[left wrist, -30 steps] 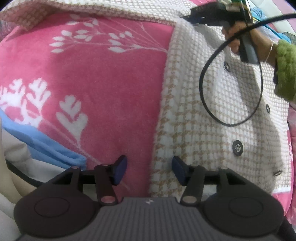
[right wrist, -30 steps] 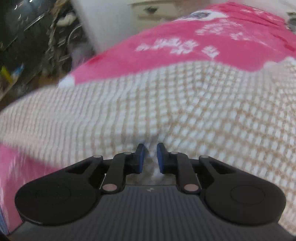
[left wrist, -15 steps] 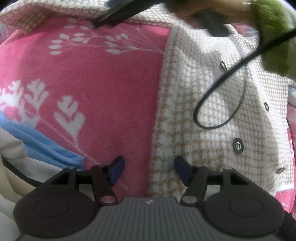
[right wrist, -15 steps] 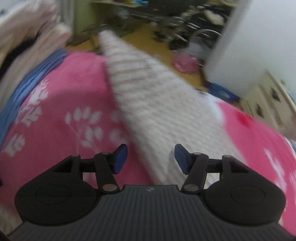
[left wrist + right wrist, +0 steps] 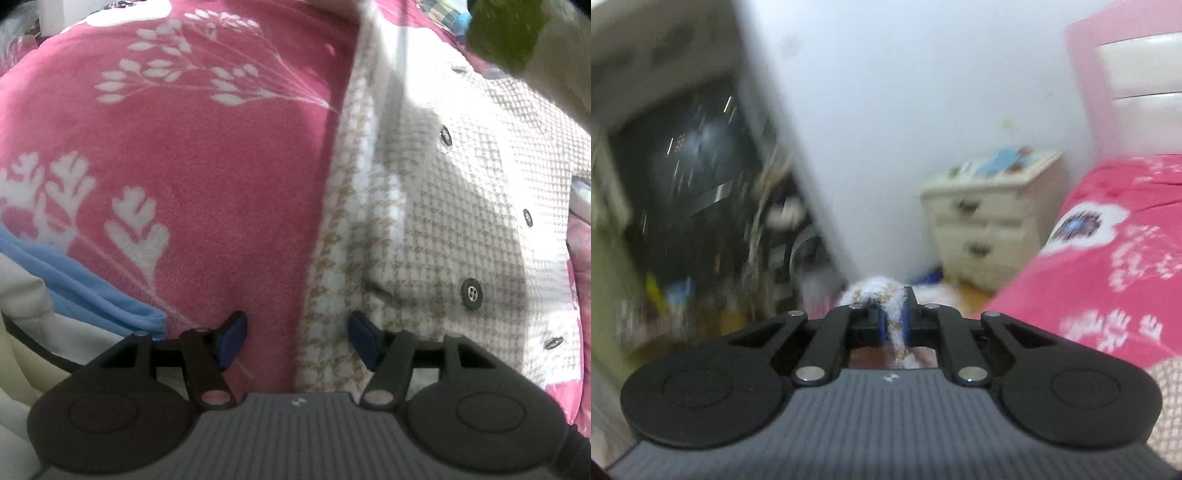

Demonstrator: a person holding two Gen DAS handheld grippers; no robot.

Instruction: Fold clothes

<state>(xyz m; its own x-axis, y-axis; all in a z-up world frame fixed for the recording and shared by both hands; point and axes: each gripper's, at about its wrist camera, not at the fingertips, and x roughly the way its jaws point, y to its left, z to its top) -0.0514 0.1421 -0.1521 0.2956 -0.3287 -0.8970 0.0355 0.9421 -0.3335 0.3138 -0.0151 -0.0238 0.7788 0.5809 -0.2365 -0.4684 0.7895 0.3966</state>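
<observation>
The houndstooth jacket (image 5: 424, 229) lies spread on the pink floral blanket (image 5: 192, 177); the left gripper (image 5: 295, 336) hovers released over its edge; the right gripper (image 5: 894, 325) is clenched on a bunch of jacket cloth; a cream nightstand (image 5: 986, 221) stands against the white wall (image 5: 905, 110)

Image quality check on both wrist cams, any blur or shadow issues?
Left wrist: mostly sharp, fisheye bending at the edges; a dark shadow lies across the houndstooth jacket; green sleeve blurred. Right wrist: heavy motion blur on the room and nightstand; only the right gripper, pinching fabric, stays sharp.
</observation>
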